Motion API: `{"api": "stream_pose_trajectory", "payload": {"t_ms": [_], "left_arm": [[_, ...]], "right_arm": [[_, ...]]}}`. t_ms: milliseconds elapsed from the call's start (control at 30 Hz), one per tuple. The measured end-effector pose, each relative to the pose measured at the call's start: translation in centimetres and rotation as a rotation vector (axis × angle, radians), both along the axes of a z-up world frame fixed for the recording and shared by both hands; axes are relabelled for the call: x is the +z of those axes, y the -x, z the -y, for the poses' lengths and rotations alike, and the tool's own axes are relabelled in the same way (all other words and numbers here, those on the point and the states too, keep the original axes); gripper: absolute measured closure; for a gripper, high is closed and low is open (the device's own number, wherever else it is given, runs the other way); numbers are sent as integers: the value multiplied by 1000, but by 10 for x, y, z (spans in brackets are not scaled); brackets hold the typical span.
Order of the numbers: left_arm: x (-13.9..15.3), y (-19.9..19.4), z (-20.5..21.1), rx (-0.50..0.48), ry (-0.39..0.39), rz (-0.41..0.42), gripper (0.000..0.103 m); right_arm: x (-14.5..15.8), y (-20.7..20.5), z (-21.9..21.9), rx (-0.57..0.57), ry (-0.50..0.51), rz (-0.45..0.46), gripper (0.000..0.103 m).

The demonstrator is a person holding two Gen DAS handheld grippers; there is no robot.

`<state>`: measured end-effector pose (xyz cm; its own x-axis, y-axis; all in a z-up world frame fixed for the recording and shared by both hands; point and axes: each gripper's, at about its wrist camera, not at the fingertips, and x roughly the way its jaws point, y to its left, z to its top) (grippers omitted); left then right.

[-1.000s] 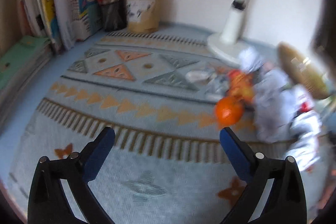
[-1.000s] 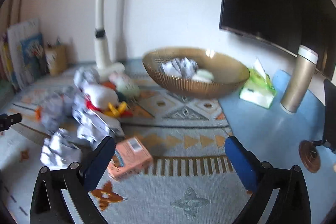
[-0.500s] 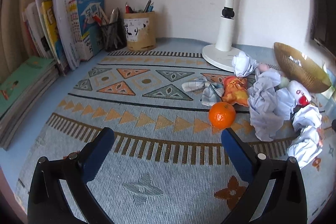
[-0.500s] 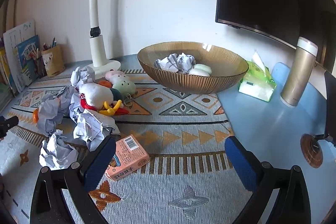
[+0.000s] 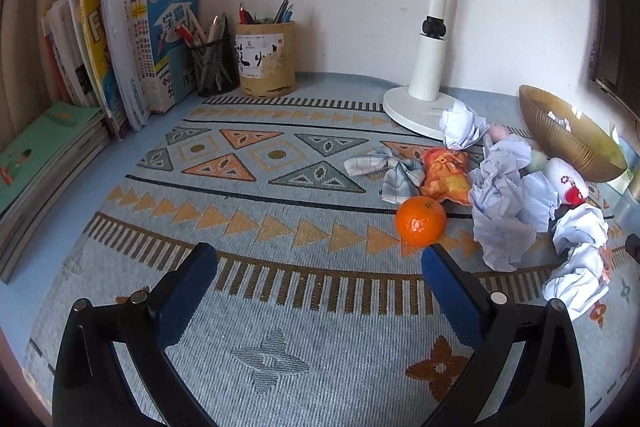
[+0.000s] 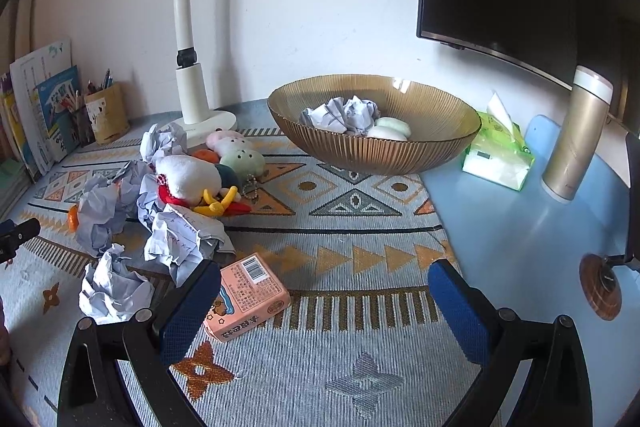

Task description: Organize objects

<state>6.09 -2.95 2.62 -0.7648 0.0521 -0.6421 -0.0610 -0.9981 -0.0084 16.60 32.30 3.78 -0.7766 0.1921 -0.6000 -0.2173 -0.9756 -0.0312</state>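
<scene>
1. The left hand-held gripper (image 5: 318, 259) hovers over the patterned mat (image 5: 248, 195) with its blue fingers spread wide apart and nothing between them.
2. An orange (image 5: 421, 221) sits on the mat just beyond the tip of that gripper's right finger, apart from it.
3. Behind the orange lie a checked cloth bow (image 5: 386, 169) and an orange plush toy (image 5: 446, 175), and to their right a heap of crumpled paper balls (image 5: 506, 203).
4. The right hand-held gripper (image 6: 324, 285) also stands wide apart and empty above the mat.
5. A small pink carton (image 6: 250, 297) lies flat on the mat just beside its left finger; whether they touch I cannot tell.
6. Further back, a ribbed amber bowl (image 6: 440, 131) holds crumpled paper (image 6: 340, 113) and two pale round pieces (image 6: 390, 129).
7. Left of the bowl, soft toys (image 6: 208, 171) mix with more paper balls near the white lamp base (image 6: 208, 121).
8. On the bare blue surface (image 6: 520, 227) to the right stand a green tissue pack (image 6: 498, 155) and a gold flask (image 6: 576, 135).
</scene>
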Motion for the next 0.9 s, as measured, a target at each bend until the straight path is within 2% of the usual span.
{"api": "stream_pose_trajectory", "payload": {"t_ms": [400, 533, 633, 700, 800, 900], "left_arm": [[1, -2, 1, -7, -18, -3, 1], [2, -4, 4, -3, -27, -18, 1], [3, -4, 5, -10, -33, -20, 1], [1, -1, 4, -9, -25, 3, 1], [2, -5, 0, -11, -5, -13, 1], [2, -6, -6, -17, 26, -25, 1]], "right_arm": [[0, 0, 0, 0, 0, 1, 0], [-1, 3, 3, -30, -29, 14, 0], [2, -3, 5, -31, -42, -18, 0], [3, -4, 4, -23, -31, -25, 0], [2, -2, 2, -8, -11, -15, 0], [5, -6, 2, -6, -11, -41, 0]]}}
